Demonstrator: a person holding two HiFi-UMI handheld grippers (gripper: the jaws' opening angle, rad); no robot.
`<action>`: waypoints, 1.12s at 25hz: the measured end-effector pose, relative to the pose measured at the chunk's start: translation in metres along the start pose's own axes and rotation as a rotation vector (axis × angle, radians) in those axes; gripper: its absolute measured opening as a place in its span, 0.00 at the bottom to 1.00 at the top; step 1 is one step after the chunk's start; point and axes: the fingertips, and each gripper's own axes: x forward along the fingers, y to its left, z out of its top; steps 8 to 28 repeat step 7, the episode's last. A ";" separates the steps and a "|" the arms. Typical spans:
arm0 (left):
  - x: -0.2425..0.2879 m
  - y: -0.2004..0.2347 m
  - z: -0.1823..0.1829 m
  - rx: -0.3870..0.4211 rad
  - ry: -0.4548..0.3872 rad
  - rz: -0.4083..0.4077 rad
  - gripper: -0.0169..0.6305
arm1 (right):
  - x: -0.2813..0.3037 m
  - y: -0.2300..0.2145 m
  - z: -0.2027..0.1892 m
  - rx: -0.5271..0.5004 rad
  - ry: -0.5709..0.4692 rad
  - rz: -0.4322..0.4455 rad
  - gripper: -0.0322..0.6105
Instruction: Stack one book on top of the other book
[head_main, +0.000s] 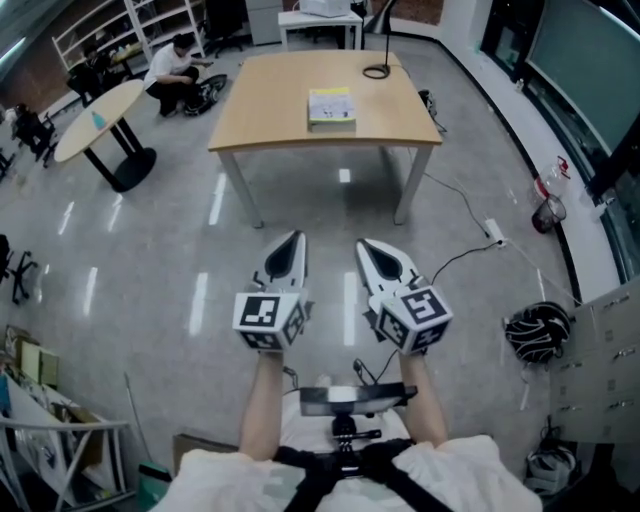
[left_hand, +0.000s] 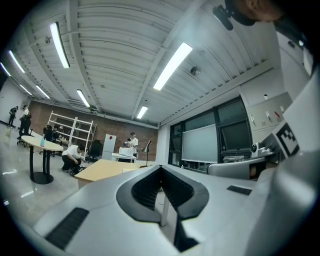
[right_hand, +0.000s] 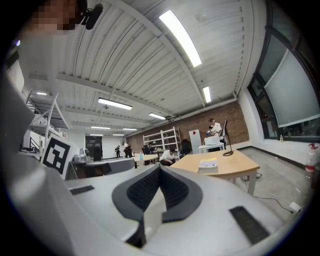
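Two books (head_main: 332, 108) lie stacked on the wooden table (head_main: 270, 110), well ahead of me; the top cover is yellow and white. In the right gripper view the same stack (right_hand: 208, 165) shows on the table (right_hand: 235, 166). My left gripper (head_main: 293, 243) and right gripper (head_main: 372, 249) hang side by side over the floor, short of the table. Both are shut and hold nothing. Seen from the left gripper view, the table (left_hand: 102, 169) shows past the closed jaws.
A black lamp base with its cable (head_main: 378, 70) sits at the table's far right. A round table (head_main: 95, 120) stands at the left, with a crouching person (head_main: 172, 68) beside it. Cables and a power strip (head_main: 492, 232) lie on the floor at right, near a black helmet (head_main: 537, 332).
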 end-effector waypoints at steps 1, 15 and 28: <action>-0.001 0.002 -0.001 -0.006 -0.003 -0.001 0.05 | 0.001 0.000 -0.001 0.002 0.002 -0.001 0.05; -0.002 0.014 -0.007 -0.056 -0.003 0.002 0.05 | 0.002 0.000 -0.003 0.012 -0.010 -0.005 0.05; -0.002 0.014 -0.007 -0.056 -0.003 0.002 0.05 | 0.002 0.000 -0.003 0.012 -0.010 -0.005 0.05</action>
